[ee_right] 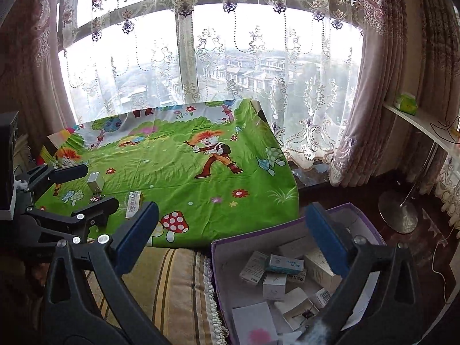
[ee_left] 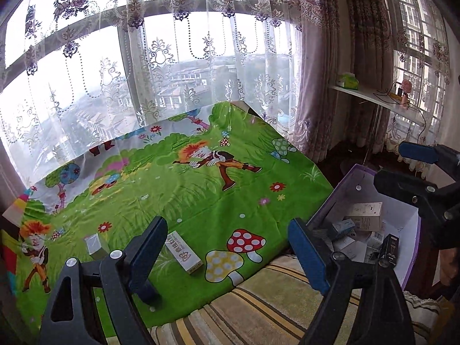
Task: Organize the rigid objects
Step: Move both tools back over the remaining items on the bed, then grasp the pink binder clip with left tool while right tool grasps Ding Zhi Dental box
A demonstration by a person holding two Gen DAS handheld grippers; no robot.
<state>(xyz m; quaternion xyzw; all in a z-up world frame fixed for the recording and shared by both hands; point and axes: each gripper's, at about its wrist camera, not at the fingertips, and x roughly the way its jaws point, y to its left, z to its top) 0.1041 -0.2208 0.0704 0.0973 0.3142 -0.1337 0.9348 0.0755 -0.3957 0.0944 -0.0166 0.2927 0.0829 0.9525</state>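
Here, both grippers hang open and empty: the left gripper (ee_left: 227,256) near the long white carton (ee_left: 184,256) on the green cloth (ee_left: 201,195), the right gripper (ee_right: 238,244) over the purple-rimmed box (ee_right: 214,258) of small cartons (ee_right: 283,264). Likely next: closing squarely on that carton's narrow sides, then carrying it to the box.

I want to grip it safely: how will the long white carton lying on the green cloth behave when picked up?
The long white carton looks like thin cardboard, so probably light and crushable under a hard squeeze. It lies flat, unlikely to roll. The cartoon tablecloth beneath looks smooth, so a push may slide it.
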